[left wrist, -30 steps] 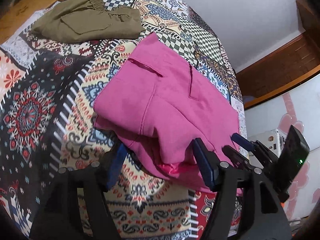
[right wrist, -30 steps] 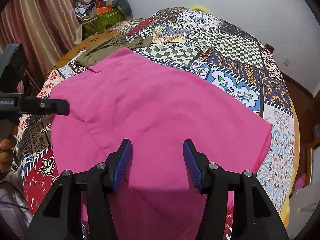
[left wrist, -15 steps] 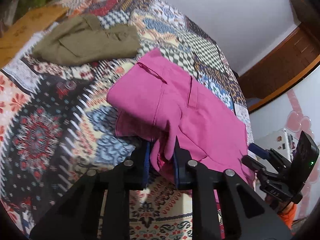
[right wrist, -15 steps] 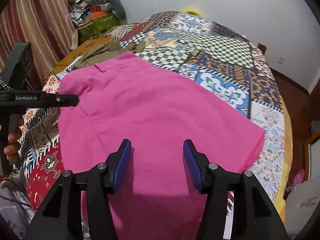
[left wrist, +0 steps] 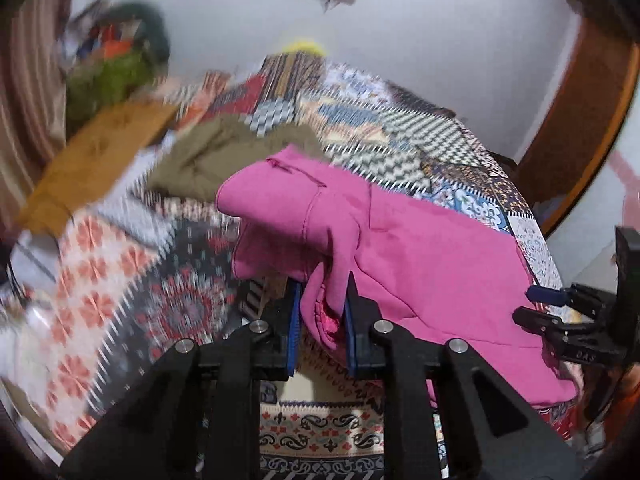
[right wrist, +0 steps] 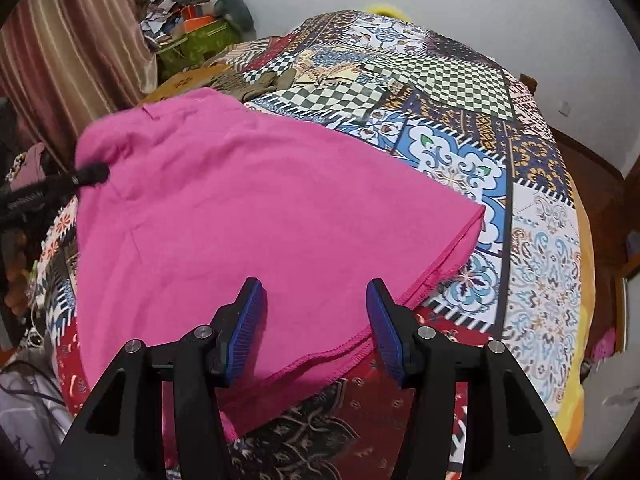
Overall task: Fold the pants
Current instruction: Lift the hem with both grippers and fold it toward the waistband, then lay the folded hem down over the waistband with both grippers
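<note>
Pink pants (left wrist: 420, 256) lie on a patchwork bedspread (left wrist: 172, 308). My left gripper (left wrist: 320, 324) is shut on a bunched fold at their waist end and holds it lifted off the bed. In the right wrist view the pink pants (right wrist: 248, 216) spread flat with the leg hem near the bed's front edge. My right gripper (right wrist: 316, 324) is open and empty, hovering just above the hem. The right gripper also shows in the left wrist view (left wrist: 548, 300), and the left gripper shows in the right wrist view (right wrist: 92, 172) at the pants' far left corner.
Folded olive-green pants (left wrist: 216, 160) lie behind the pink ones, also in the right wrist view (right wrist: 256, 78). A brown board (left wrist: 96, 160) sits at the bed's left side. Clutter (right wrist: 196, 28) and a curtain (right wrist: 76, 40) stand at the left, a white wall behind.
My left gripper closed on the pink pants' waist fold and has lifted it, swinging upward. My right gripper stayed open and drew back toward the hem.
</note>
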Motion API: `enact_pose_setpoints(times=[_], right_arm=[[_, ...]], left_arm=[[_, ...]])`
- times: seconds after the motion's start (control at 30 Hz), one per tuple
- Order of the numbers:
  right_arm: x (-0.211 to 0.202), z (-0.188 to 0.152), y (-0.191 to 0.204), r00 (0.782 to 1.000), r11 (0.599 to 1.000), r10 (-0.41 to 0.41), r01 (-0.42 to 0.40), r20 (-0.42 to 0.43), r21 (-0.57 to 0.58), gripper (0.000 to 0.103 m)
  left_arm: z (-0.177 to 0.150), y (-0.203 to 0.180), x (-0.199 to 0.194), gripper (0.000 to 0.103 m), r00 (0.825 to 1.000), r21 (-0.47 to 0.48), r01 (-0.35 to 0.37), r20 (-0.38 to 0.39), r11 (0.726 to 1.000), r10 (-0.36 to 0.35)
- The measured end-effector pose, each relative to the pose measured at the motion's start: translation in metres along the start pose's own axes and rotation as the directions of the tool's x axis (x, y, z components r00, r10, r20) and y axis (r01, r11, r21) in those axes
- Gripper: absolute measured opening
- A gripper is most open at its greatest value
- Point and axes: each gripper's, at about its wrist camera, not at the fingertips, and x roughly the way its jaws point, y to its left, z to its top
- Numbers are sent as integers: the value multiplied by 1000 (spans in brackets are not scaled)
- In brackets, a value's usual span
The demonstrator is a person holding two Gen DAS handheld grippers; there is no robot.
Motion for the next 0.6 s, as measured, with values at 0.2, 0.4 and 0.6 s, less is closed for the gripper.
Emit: enact_pose_setpoints(times=[0.2,0.4,0.6], right_arm=[[1,-3,-7,1000,999,26,-26,-3,37,50],[3,-5,-8,999,997,39,-39,0,60,50],[3,-4,-8,999,997,40,-40,1,61,50]], left_arm=[[16,-34,-19,18,996,146,49,71,988,-60],[22,-63,-25,18,985,253,149,48,956,-166],[12,-96,-19,17,975,379,217,-43,900,-217]])
